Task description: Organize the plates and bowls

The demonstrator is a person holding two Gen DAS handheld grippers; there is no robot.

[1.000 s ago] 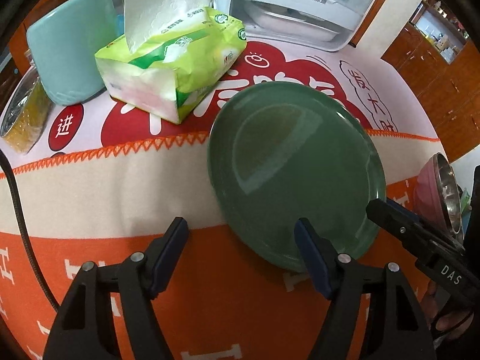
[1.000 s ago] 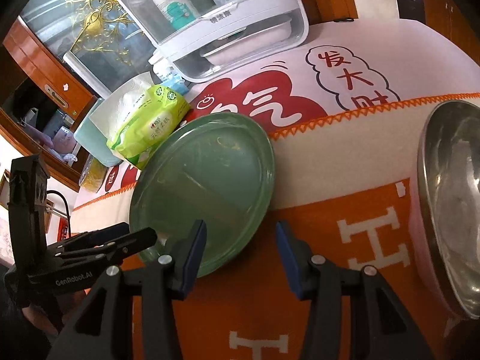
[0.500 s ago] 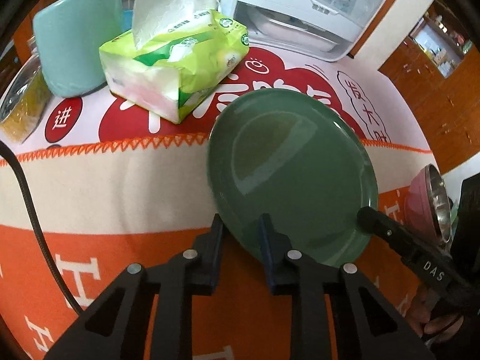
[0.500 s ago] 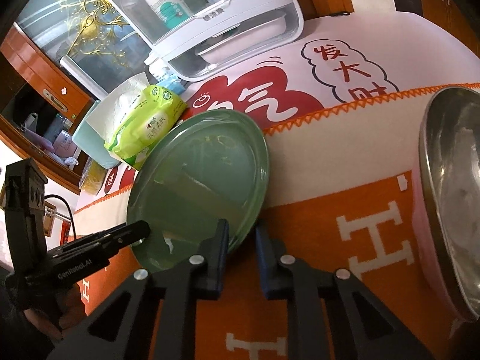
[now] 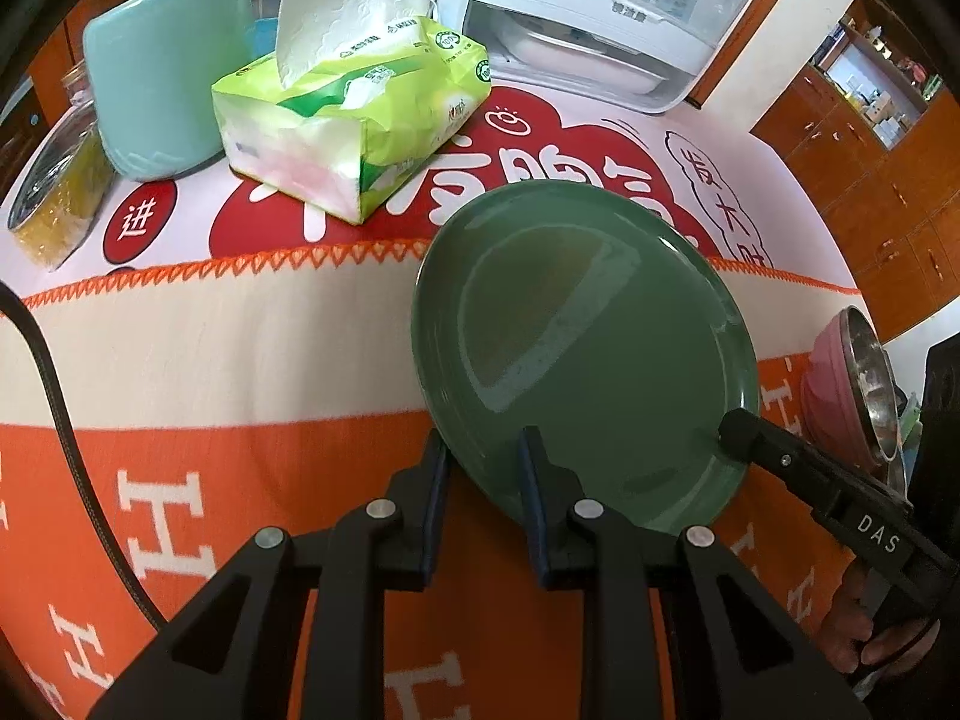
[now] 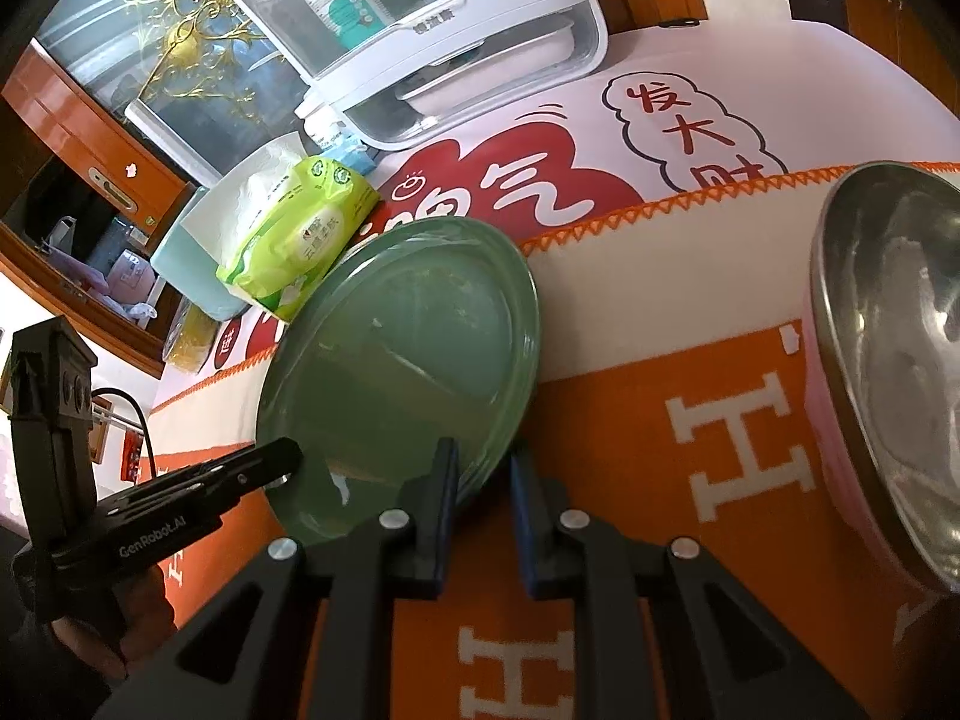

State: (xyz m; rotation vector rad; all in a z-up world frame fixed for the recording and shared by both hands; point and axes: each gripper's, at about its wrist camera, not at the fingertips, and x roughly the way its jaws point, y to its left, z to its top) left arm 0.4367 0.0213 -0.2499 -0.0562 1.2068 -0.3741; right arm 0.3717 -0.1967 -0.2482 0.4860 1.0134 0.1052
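A round green plate [image 5: 576, 354] is held between both grippers, its near rim lifted off the orange cloth. My left gripper [image 5: 480, 450] is shut on the plate's near left rim. My right gripper [image 6: 483, 468] is shut on the plate [image 6: 396, 360] at its near right rim; it also shows in the left wrist view [image 5: 744, 429]. A pink bowl with a steel inside [image 6: 888, 360] stands on the cloth to the right, and shows at the right edge of the left wrist view [image 5: 852, 384].
A green tissue pack [image 5: 348, 120], a teal container [image 5: 162, 72] and a jar [image 5: 54, 192] stand at the back left. A white cabinet with dishes [image 5: 600, 18] stands at the back. A black cable [image 5: 66, 438] runs along the left.
Both grippers went from open to shut on the plate's near rim. The plate has tilted and risen slightly, and both cameras have come closer to it.
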